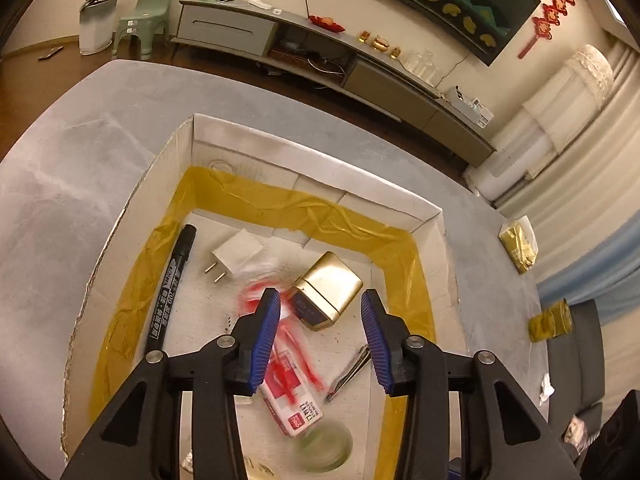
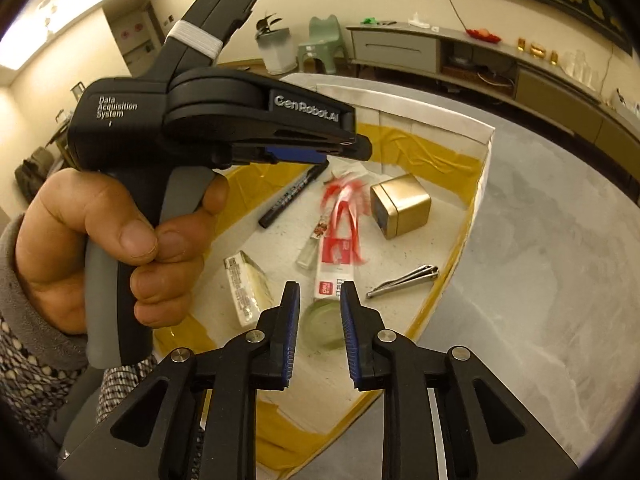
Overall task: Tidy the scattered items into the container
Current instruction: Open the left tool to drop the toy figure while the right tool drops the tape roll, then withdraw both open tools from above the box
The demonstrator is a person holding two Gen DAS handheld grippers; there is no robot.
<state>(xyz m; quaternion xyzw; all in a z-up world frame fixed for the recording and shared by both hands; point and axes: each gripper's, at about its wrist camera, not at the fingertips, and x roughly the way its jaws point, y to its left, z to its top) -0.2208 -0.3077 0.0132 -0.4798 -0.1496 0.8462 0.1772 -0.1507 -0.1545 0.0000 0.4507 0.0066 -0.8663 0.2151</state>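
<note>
A white cardboard box (image 1: 312, 160) lined with yellow tape sits on the grey table (image 1: 80, 200). In it lie a black marker (image 1: 170, 284), a white charger plug (image 1: 234, 256), a gold tin (image 1: 328, 280), nail clippers (image 1: 348, 372), a round greenish jar (image 1: 324, 446) and a red-and-white packet (image 1: 292, 396), which is motion-blurred. My left gripper (image 1: 320, 296) hovers open above the packet and tin, holding nothing. In the right wrist view a hand holds the left gripper (image 2: 360, 148) over the box (image 2: 404, 100). My right gripper (image 2: 321, 286) is open over the packet (image 2: 336, 256) and jar (image 2: 324, 326).
Two gold packets (image 1: 518, 244) (image 1: 550, 320) lie on the table right of the box. A white-yellow packet (image 2: 246, 284) and a small glass bottle (image 2: 310, 252) also lie in the box. A low TV cabinet (image 1: 320, 52) runs along the far wall.
</note>
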